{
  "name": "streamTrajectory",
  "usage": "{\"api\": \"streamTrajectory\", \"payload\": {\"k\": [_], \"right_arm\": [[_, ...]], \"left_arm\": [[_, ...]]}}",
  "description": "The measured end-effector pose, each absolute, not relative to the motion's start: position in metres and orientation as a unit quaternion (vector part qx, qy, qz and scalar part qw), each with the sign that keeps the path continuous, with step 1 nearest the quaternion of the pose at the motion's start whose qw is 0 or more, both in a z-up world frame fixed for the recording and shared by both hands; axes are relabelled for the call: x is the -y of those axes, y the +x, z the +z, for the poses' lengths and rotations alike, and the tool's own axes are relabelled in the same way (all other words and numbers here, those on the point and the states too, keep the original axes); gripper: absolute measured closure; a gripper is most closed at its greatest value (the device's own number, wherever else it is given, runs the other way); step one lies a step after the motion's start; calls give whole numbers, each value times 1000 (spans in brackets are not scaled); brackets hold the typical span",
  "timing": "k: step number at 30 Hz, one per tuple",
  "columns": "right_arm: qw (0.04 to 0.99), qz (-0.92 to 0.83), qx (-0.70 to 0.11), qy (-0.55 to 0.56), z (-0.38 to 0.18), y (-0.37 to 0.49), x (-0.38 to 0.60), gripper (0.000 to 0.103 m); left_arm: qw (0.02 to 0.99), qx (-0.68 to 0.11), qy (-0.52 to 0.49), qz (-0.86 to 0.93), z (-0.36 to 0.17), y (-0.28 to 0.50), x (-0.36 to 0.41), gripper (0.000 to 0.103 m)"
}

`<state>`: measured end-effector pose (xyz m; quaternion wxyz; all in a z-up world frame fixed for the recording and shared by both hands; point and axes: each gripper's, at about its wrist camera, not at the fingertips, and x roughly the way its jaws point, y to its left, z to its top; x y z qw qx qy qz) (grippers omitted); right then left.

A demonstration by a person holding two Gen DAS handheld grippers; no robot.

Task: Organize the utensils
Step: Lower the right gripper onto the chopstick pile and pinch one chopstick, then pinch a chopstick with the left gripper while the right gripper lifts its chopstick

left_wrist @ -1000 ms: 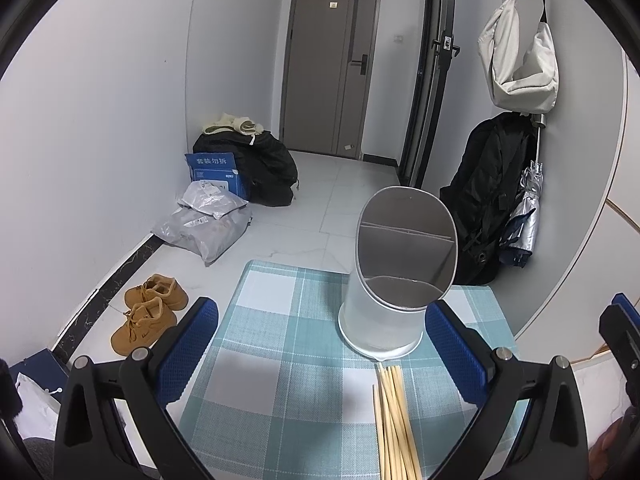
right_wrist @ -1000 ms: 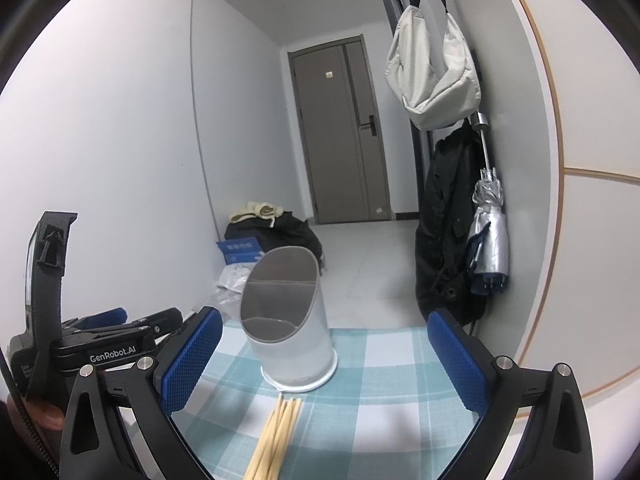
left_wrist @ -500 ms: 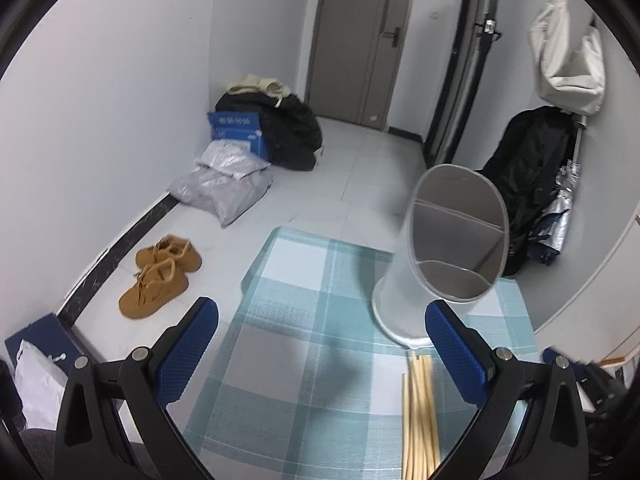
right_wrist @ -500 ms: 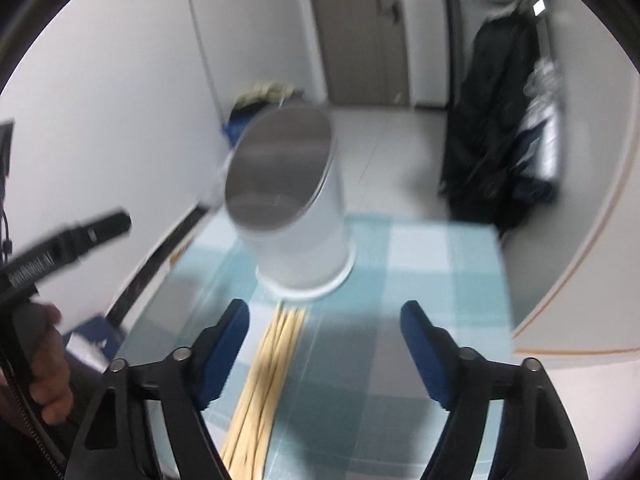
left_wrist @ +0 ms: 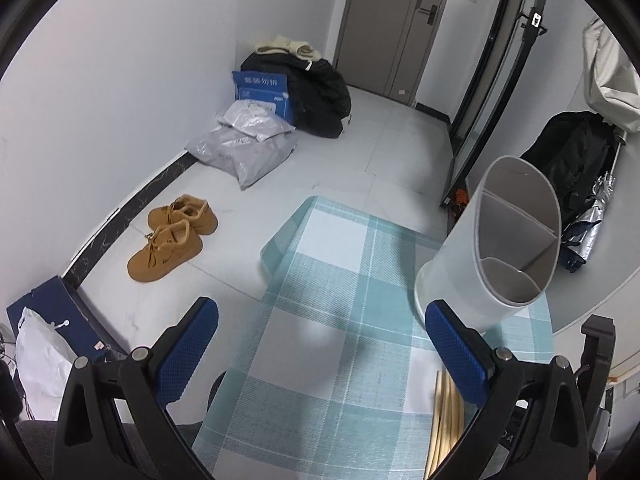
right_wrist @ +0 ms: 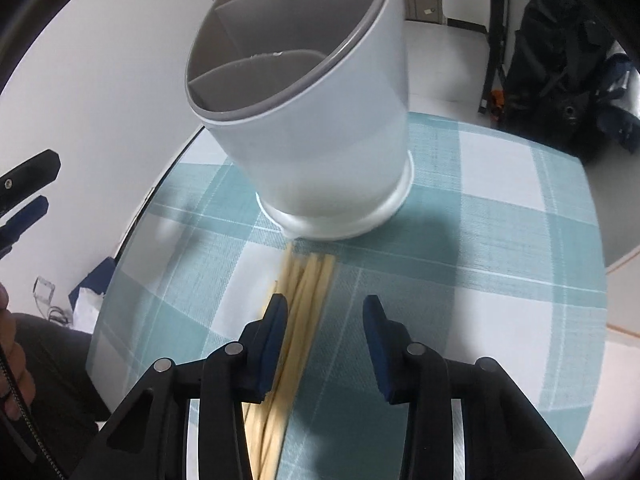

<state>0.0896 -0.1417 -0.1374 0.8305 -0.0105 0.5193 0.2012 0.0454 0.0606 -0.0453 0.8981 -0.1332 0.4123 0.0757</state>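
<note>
Pale wooden chopsticks [right_wrist: 298,320] lay bundled on the teal-and-white checked tablecloth [right_wrist: 500,240], their far tips almost touching the base of the white utensil holder [right_wrist: 320,140], which stood upright toward the far edge of the table, its grey divided interior showing no contents. The right gripper [right_wrist: 325,312] hung just above the bundle with its blue-padded jaws spread apart; the left pad sat over the chopsticks' left side, the right pad off to their right, nothing pinched between them.

From the left wrist view, the left gripper [left_wrist: 320,340] was also spread wide and held nothing, poised over the cloth near the table's left edge. The holder [left_wrist: 492,248] rose beyond its right finger, and the chopsticks [left_wrist: 446,420] showed partly behind that finger. Tan shoes [left_wrist: 172,236] sat on the floor beyond.
</note>
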Motion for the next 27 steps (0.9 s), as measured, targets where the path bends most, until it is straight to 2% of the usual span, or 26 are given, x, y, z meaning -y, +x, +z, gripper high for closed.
{"api": "streamTrajectory", "payload": {"k": [5,6,7,8,21,27], "right_arm": [[827,181,-532,-27,-149,93,136,79],[830,180,-528,-26,-149,92,137,84],[828,180,-530,-28,-151,91,137,93],[826,180,-533,-28,-148,94,135,96],[830,174,-529,25,-130,95,181,98],[842,193,-493,105,-108,94,210,98]], "left_arm": [[893,-424,-127,79,-50,47,-62,1],[893,-425,-126,80,-50,48,-63,1],[892,-426,-125,81,-49,47,-63,1],[892,-426,-125,81,-50,48,-63,1],[888,-445,-101,66,-58,53,-49,1],[858,-509,-69,6,-86,57,-25,1]]}}
